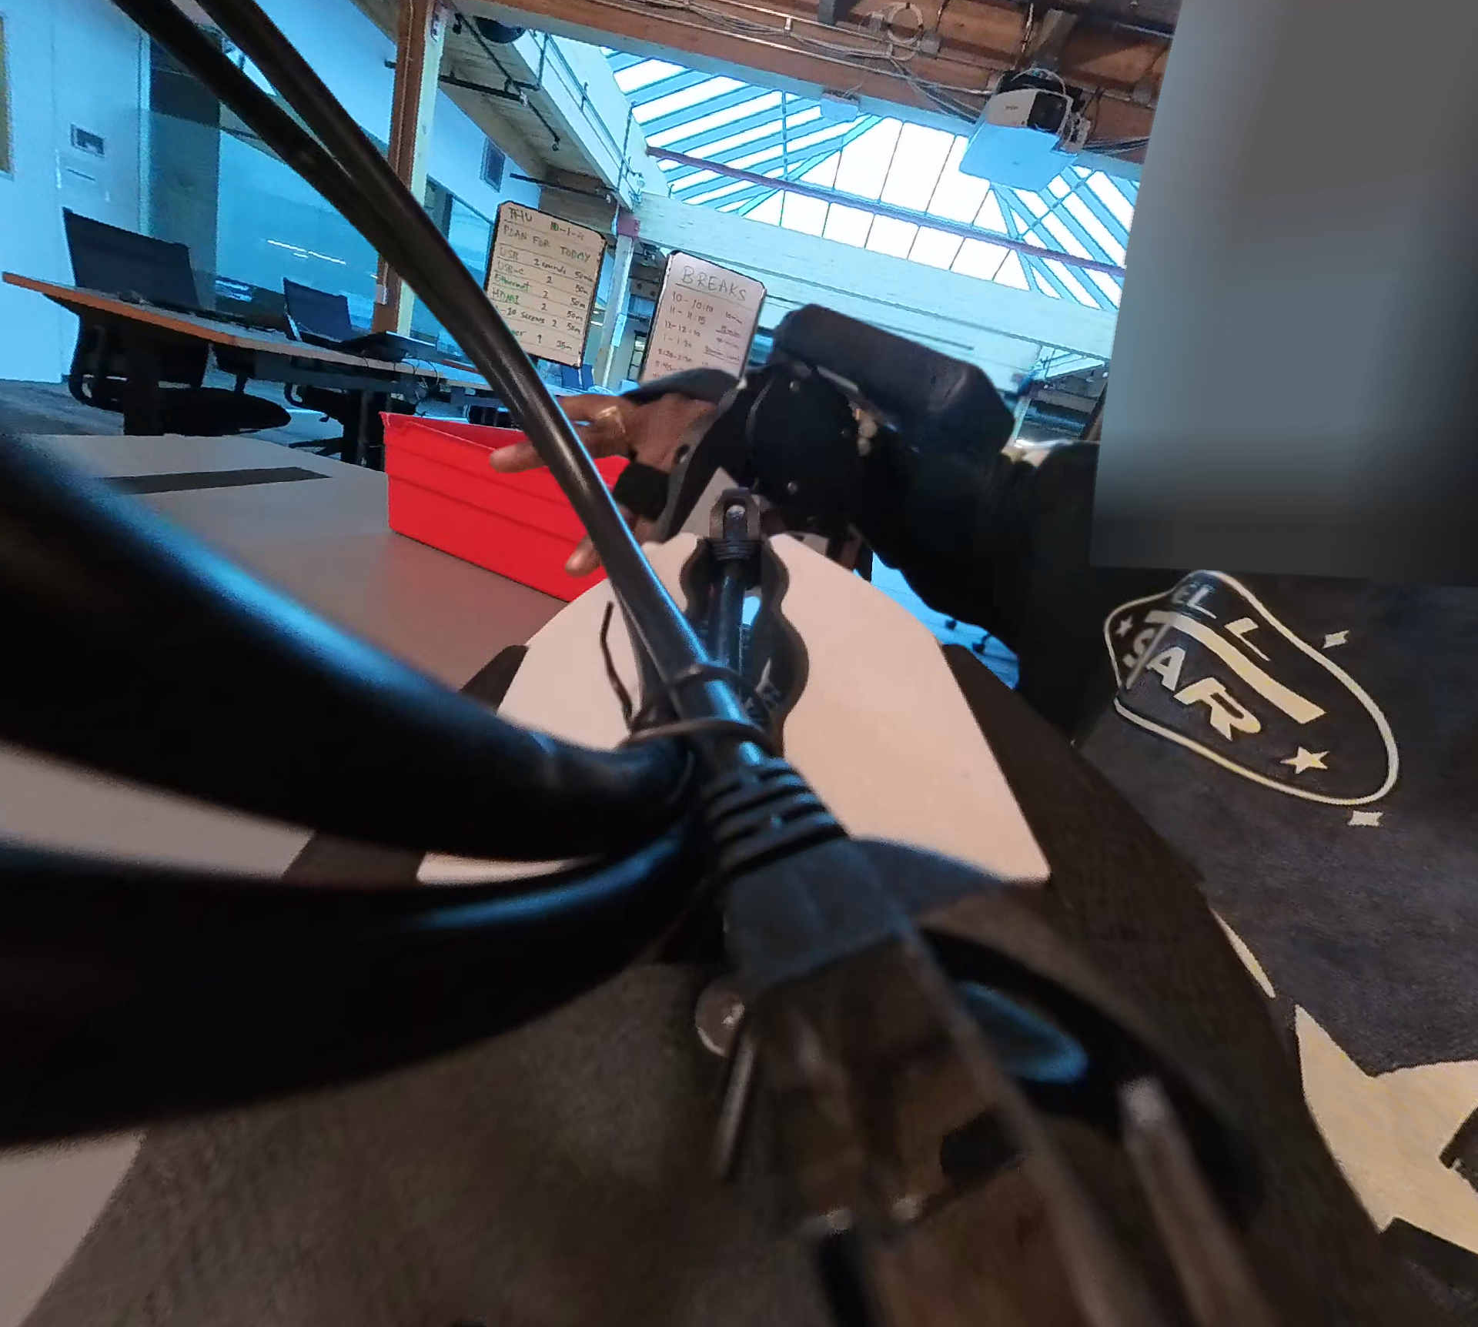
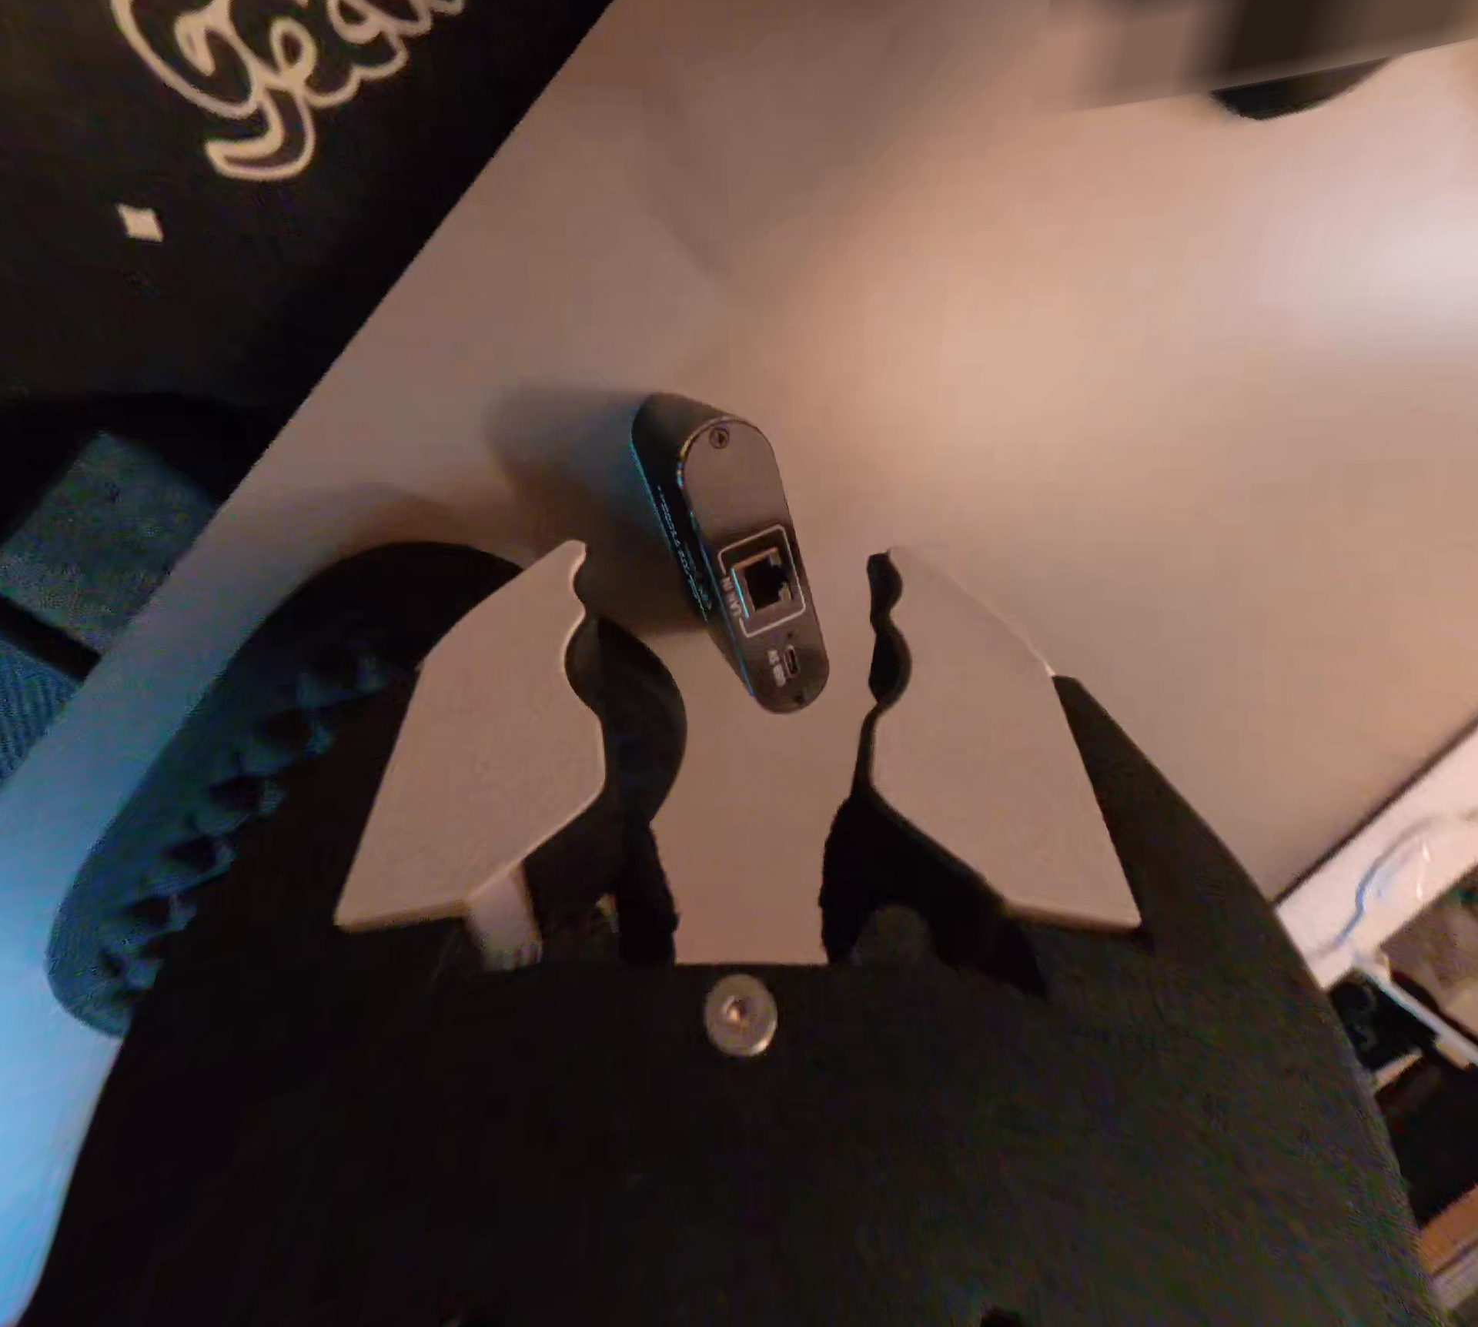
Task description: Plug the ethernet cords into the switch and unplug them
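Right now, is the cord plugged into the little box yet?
Not yet. Done so far: the left claw has pinched the black ethernet cord near its plug. In hand: the open right claw hovers around the dark switch on the table. Left: its ethernet port is empty, so plugging in and unplugging remain.

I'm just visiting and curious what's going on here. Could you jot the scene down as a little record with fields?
Setting: office table, red bin farther back
Left tongs: closed on a black ethernet cord
Cord bundle: looped cables tied together, very close to the left camera
Right tongs: open, empty, facing the switch
Switch: small dark box on the table, its port empty
Person: hand holding the far tool
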